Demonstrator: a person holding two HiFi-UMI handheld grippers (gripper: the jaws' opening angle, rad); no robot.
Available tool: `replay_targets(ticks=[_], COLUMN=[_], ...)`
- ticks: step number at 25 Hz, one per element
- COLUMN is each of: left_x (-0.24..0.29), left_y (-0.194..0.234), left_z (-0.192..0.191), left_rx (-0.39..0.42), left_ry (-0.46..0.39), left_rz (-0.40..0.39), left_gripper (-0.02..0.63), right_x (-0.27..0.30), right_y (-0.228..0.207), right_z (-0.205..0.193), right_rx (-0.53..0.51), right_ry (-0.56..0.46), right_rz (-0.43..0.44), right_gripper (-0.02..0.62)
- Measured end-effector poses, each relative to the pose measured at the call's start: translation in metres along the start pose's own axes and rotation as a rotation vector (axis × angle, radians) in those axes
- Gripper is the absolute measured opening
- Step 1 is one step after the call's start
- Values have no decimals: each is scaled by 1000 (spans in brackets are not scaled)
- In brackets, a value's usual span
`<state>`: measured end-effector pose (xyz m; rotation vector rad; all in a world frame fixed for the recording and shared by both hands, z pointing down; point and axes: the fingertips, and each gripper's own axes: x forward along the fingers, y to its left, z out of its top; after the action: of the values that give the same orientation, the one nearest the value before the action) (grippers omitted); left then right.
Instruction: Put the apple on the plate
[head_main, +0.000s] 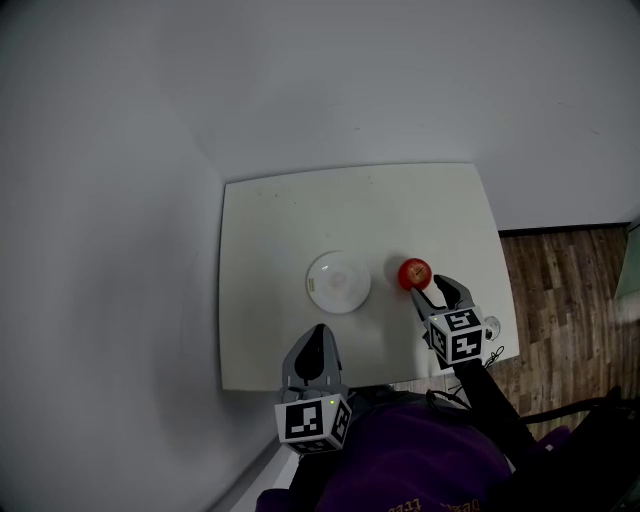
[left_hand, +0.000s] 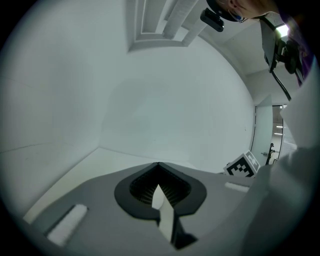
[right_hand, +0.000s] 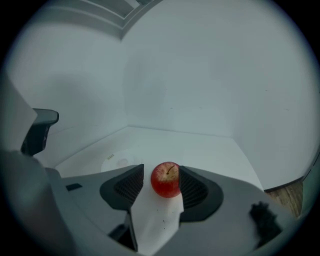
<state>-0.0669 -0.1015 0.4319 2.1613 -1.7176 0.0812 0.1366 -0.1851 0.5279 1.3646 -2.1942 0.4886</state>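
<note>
Red apple (head_main: 414, 272) sits on the white table (head_main: 270, 220) right of centre in the head view, just right of the plate (head_main: 338, 281). It lies between the right gripper's (head_main: 428, 288) parted jaws. At lower centre, the left gripper (head_main: 320, 335) is clenched on nothing.
</note>
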Motion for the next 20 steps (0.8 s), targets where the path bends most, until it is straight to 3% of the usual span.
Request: replay_targets(ticks=[20], left_x=[17], left_y=[19], left_z=[3], left_rx=[4], left_ry=[12], left_rz=[54], left_gripper=[6], right_x=[48], right_y=[-13], right_z=[-19], right_rx=[-13], right_ry=[105], right_rz=[-7], right_gripper=[314])
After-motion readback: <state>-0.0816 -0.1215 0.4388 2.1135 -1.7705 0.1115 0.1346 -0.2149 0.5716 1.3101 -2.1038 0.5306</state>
